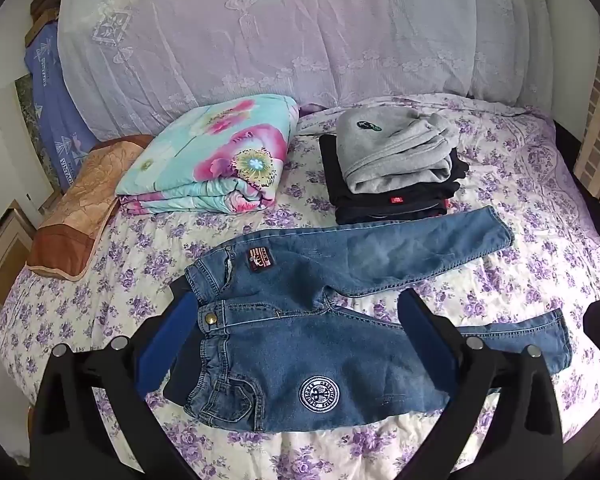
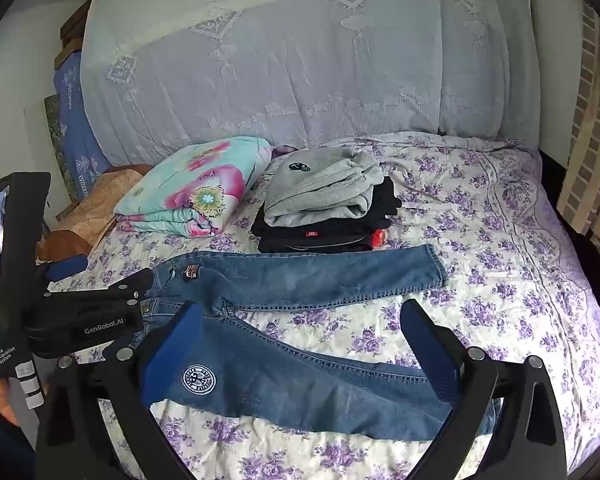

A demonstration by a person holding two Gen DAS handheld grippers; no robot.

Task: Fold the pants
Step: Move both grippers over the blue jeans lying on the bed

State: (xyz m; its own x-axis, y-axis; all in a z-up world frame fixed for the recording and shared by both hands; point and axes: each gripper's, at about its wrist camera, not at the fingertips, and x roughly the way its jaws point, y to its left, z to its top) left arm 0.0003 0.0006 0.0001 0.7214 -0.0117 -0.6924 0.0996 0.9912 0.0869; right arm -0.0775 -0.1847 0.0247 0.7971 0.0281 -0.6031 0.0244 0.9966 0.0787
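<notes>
Left wrist view: left gripper (image 1: 296, 328) hangs fully spread and empty over the jeans (image 1: 340, 280), waistband at nine o'clock, legs splayed toward three, laid flat for folding. Right gripper (image 2: 300, 344) likewise gapes empty above the near leg. Beyond, at twelve, a folded clothes stack (image 1: 396, 176) waits.

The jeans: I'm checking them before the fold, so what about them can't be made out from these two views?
- Left wrist view: the jeans' waistband is partly behind the left gripper's blue finger.
- Left wrist view: the near leg's cuff is partly covered by the right finger.
- Right wrist view: the waistband is hidden behind the left gripper's body.
- Both views: the round white patch's lettering is too small to read.
- The underside, against the floral bedspread, is unseen.
</notes>
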